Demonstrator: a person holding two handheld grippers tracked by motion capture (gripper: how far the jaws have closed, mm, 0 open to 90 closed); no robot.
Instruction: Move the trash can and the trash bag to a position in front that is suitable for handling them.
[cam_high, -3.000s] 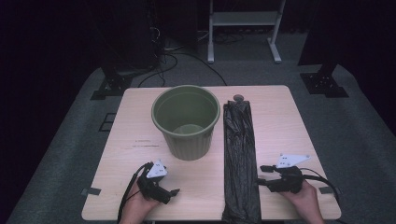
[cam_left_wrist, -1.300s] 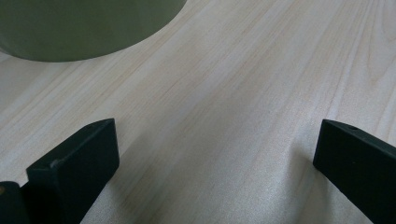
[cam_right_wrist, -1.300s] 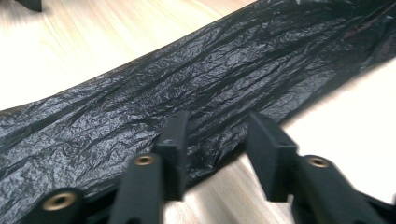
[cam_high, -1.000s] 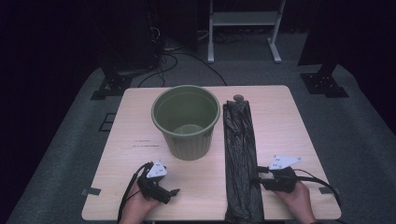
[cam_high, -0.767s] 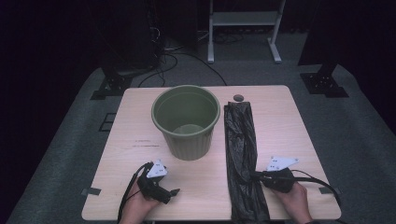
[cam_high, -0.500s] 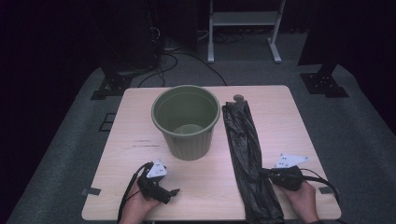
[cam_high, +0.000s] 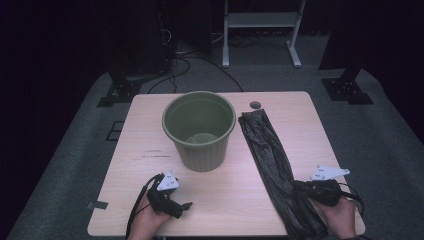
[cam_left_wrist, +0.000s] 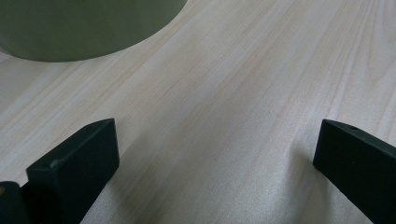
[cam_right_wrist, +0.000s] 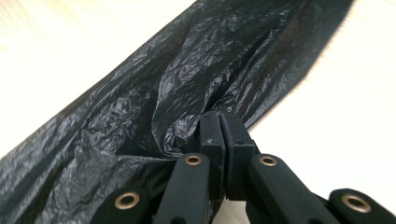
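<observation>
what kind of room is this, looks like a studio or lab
Probably a lab or recording studio set up for tabletop tests: a lone wooden table on grey carpet, dark surroundings, stand bases and loose cables on the floor behind it.

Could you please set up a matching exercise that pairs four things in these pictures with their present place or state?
Column one:
1. green bin
2. black bag
3. left gripper
4. right gripper

Column two:
A. jaws wide apart over bare wood
B. lies stretched out along the right part of the table
C. stands upright near the table's middle
D. jaws shut on crinkled plastic

Right pairs: 1-C, 2-B, 3-A, 4-D
</observation>
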